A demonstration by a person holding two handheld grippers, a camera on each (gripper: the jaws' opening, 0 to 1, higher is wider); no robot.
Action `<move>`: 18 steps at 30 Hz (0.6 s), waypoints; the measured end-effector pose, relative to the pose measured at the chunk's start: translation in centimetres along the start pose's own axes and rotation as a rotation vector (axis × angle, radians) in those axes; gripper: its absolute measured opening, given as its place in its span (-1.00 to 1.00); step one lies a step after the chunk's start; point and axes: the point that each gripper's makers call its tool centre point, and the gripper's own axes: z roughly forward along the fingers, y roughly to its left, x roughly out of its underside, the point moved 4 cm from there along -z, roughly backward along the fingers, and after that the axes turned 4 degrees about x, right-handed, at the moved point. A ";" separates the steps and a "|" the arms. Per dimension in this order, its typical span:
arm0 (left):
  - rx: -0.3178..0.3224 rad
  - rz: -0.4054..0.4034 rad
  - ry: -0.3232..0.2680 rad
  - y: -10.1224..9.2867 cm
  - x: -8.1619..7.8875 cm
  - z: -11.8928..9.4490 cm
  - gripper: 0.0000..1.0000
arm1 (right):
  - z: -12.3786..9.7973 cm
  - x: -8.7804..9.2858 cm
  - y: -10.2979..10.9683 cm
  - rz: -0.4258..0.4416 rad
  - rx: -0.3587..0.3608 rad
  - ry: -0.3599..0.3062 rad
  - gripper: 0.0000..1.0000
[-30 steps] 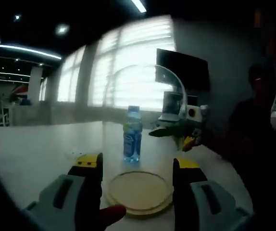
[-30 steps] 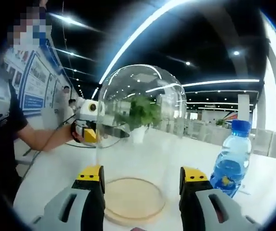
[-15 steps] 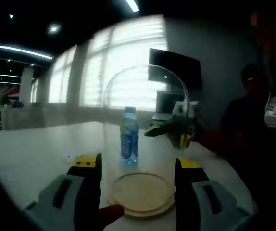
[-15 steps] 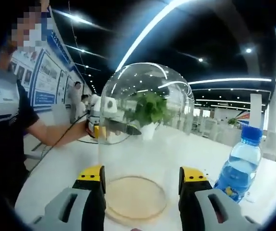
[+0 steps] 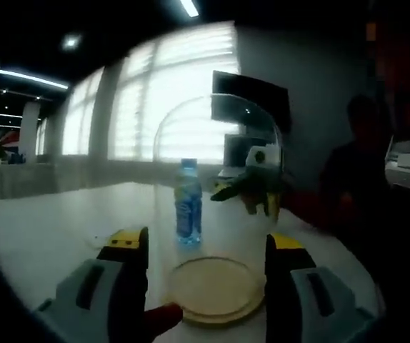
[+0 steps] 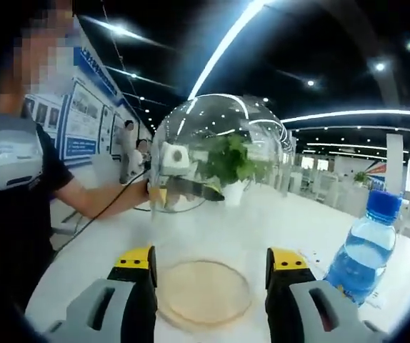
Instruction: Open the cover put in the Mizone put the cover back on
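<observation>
A clear glass dome cover [image 5: 216, 171] [image 6: 219, 186] stands on a round wooden base [image 5: 213, 289] [image 6: 203, 291] on the white table. The Mizone bottle [image 5: 188, 204] [image 6: 366, 250], blue-capped, stands upright on the table outside the dome. My left gripper [image 5: 206, 241] is open, its jaws flanking the dome's near side. My right gripper [image 6: 210, 257] is open in the same way from the opposite side. Through the glass each view shows the other gripper: the right gripper [image 5: 255, 187] and the left gripper [image 6: 173, 179]. Whether any jaw touches the glass cannot be told.
A person [image 6: 19, 179] stands at the table, holding both grippers. A potted green plant [image 6: 230, 161] stands behind the dome. A dark monitor [image 5: 251, 107] stands by the bright windows. The white table [image 5: 55, 221] stretches out around the base.
Both views have shifted slightly with the hands. The opposite gripper now looks a little closer to the dome in each view. Dome, base and bottle stand as before.
</observation>
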 end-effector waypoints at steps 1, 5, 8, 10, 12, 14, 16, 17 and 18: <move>0.005 -0.009 0.007 0.1 0.0 0.1 0.11 | 0.0 0.2 0.0 -0.004 -0.011 0.007 0.12; 0.027 -0.013 0.025 0.2 -0.3 0.2 0.11 | 0.0 0.7 -0.3 0.016 -0.018 0.047 0.12; 0.042 -0.010 0.031 0.3 -0.4 0.3 0.12 | 0.2 0.5 -0.4 0.036 -0.036 0.021 0.13; 0.051 -0.008 0.024 0.4 -0.2 0.4 0.13 | 0.6 -0.1 -0.7 0.063 -0.032 -0.026 0.13; 0.056 -0.028 0.019 0.5 0.0 0.5 0.13 | 0.7 -0.2 -0.7 0.086 -0.036 -0.035 0.17; 0.060 -0.037 0.016 0.5 0.1 0.5 0.14 | 0.8 -0.2 -0.6 0.090 -0.037 -0.042 0.19; 0.054 -0.034 0.014 0.5 0.1 0.5 0.16 | 0.9 -0.2 -0.5 0.082 -0.037 -0.046 0.22; 0.048 -0.023 0.016 0.6 0.1 0.5 0.17 | 1.0 -0.2 -0.5 0.080 -0.040 -0.051 0.25; 0.047 -0.023 0.016 0.6 0.0 0.5 0.18 | 1.1 -0.3 -0.5 0.085 -0.043 -0.055 0.27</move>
